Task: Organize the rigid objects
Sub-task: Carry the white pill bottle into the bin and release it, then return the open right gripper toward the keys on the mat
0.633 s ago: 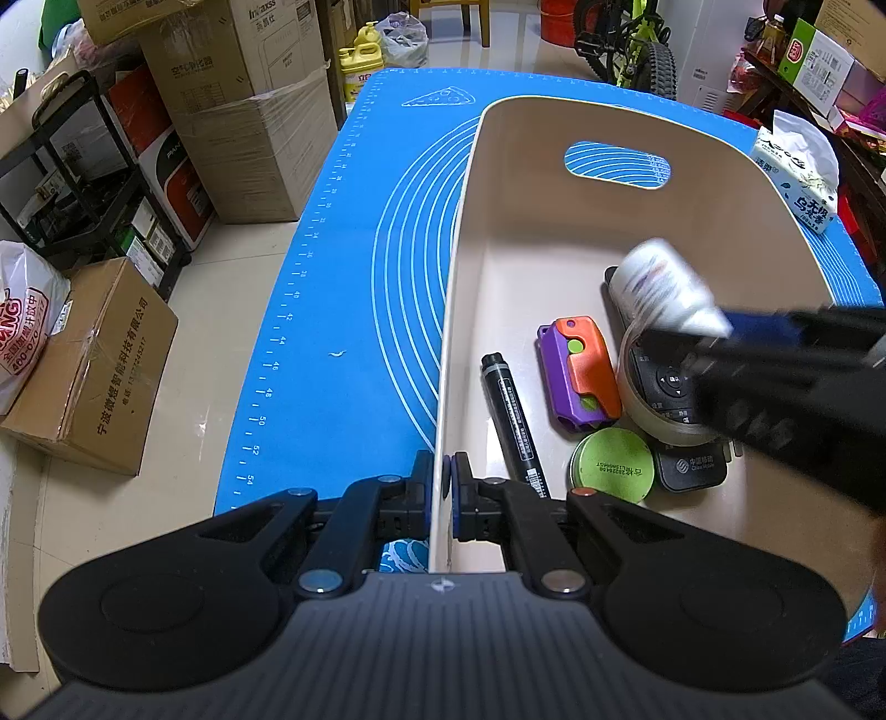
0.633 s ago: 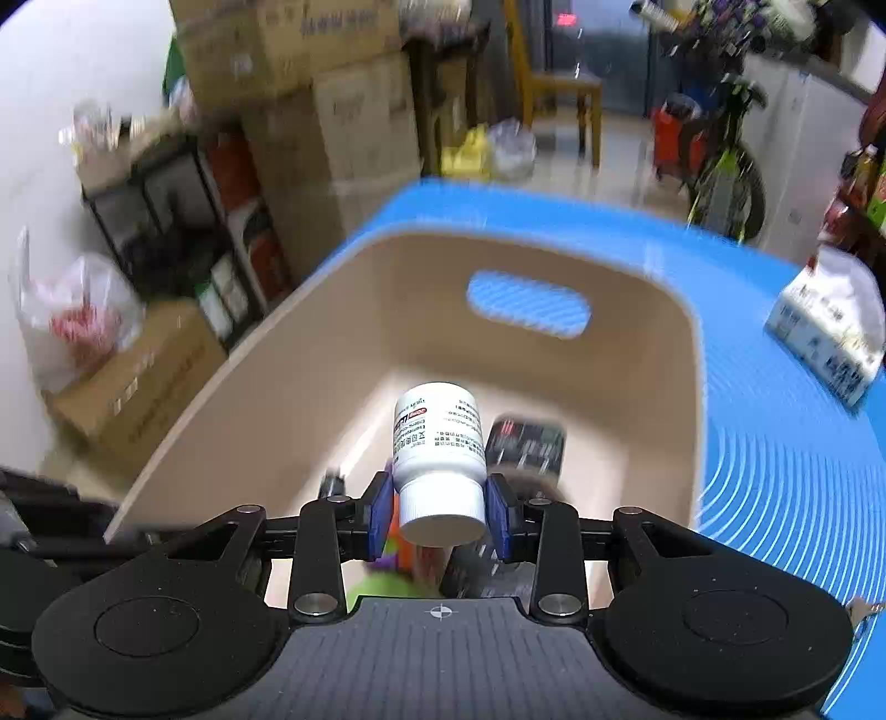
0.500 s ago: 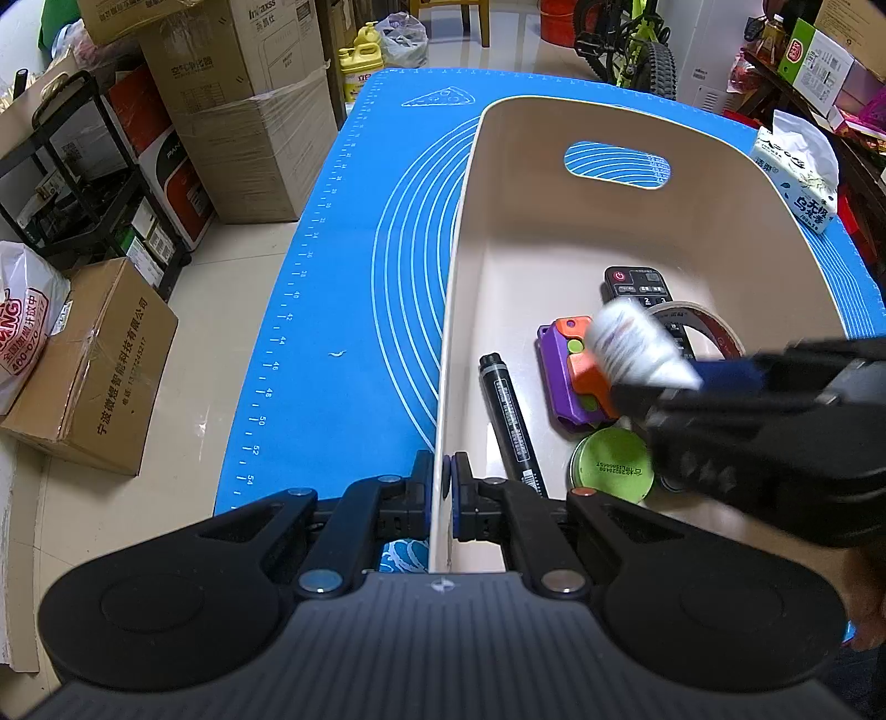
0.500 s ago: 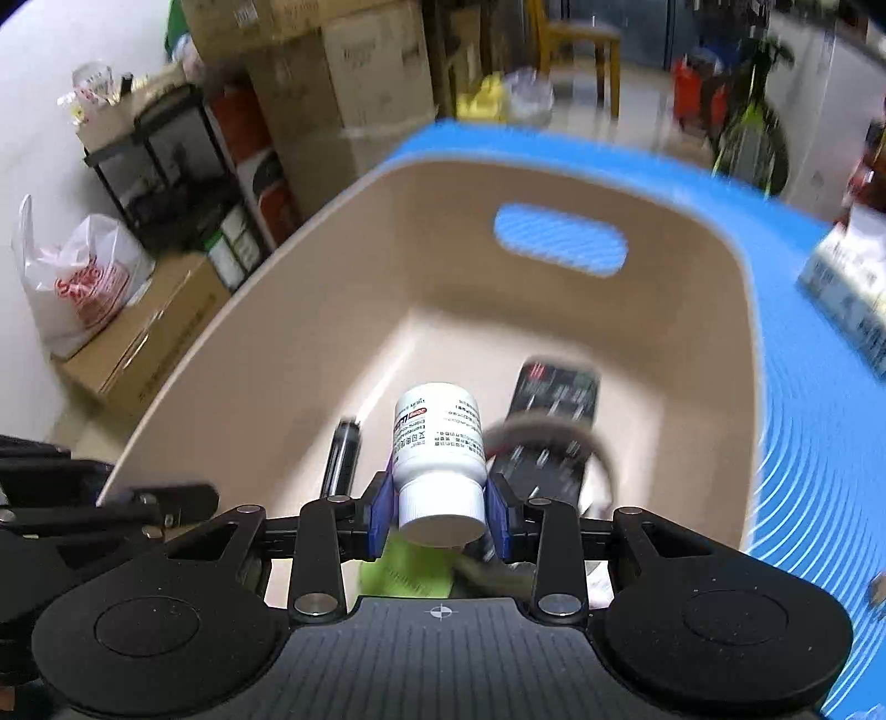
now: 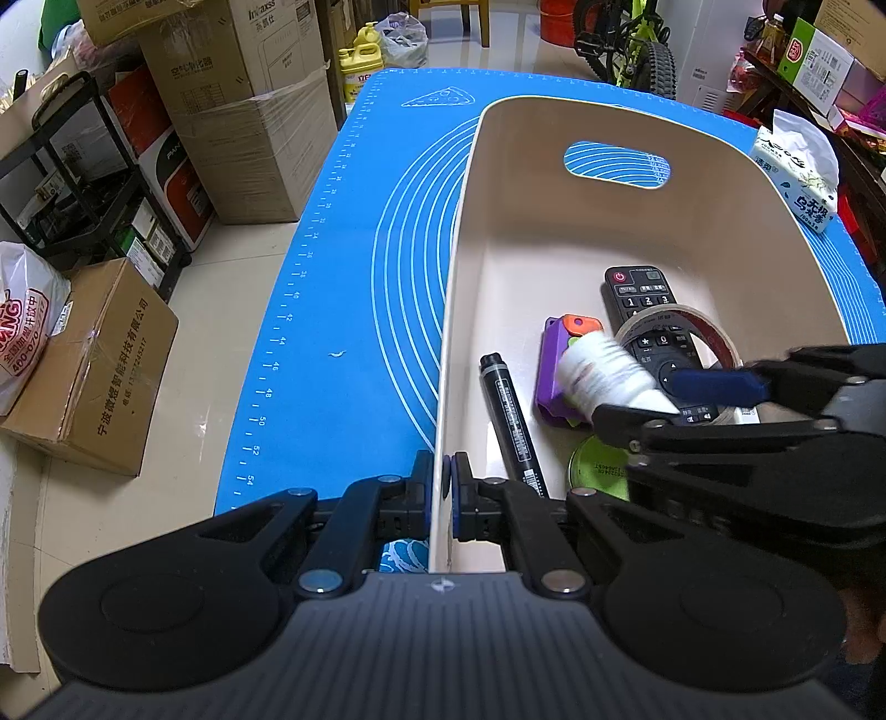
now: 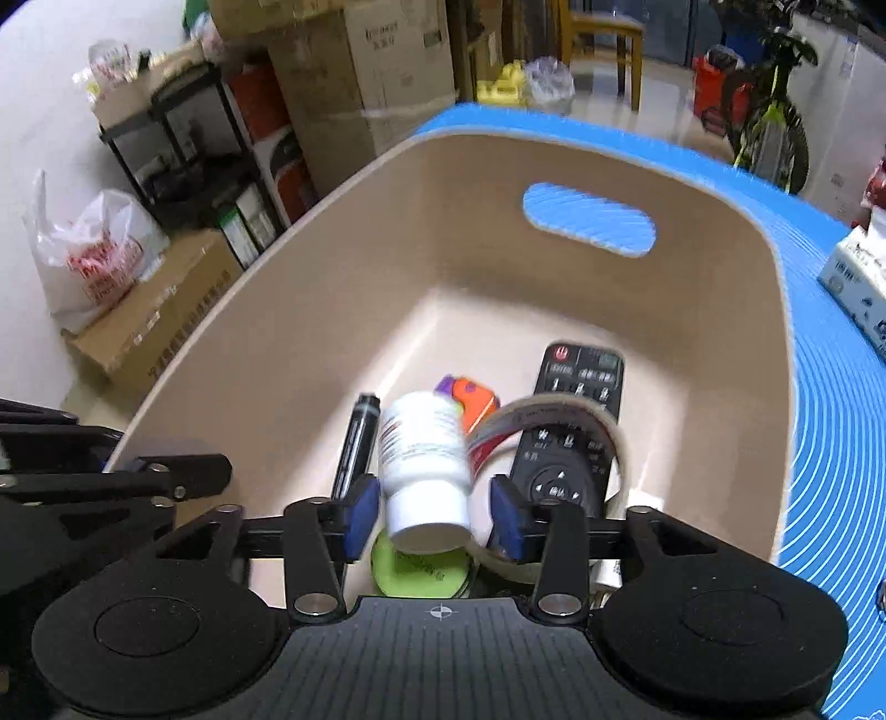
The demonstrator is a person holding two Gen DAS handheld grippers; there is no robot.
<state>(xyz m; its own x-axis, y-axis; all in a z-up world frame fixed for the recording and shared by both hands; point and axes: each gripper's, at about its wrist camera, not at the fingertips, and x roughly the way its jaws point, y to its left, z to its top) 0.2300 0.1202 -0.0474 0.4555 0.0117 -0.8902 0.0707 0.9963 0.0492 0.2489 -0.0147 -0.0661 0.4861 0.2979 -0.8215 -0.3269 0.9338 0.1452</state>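
Note:
A beige bin (image 5: pixel 554 183) stands on the blue mat (image 5: pixel 343 277). My left gripper (image 5: pixel 441 487) is shut on the bin's near left wall. My right gripper (image 6: pixel 434 512) is open inside the bin; the white pill bottle (image 6: pixel 423 465) sits loose between its blue pads (image 6: pixel 362 509), with gaps on both sides. The bottle also shows blurred in the left wrist view (image 5: pixel 609 376). In the bin lie a black marker (image 5: pixel 509 421), a purple and orange toy (image 5: pixel 559 360), a remote (image 5: pixel 648 315), a tape roll (image 5: pixel 681 332) and a green lid (image 5: pixel 595 471).
A tissue pack (image 5: pixel 797 166) lies on the mat right of the bin. Cardboard boxes (image 5: pixel 238 111), a black shelf (image 5: pixel 83 183) and a bicycle (image 5: pixel 631 44) stand on the floor beyond the table's left and far edges.
My right gripper came down into the bin towards its near end and its jaws opened, letting go of the pill bottle. The left gripper kept its hold on the bin wall.

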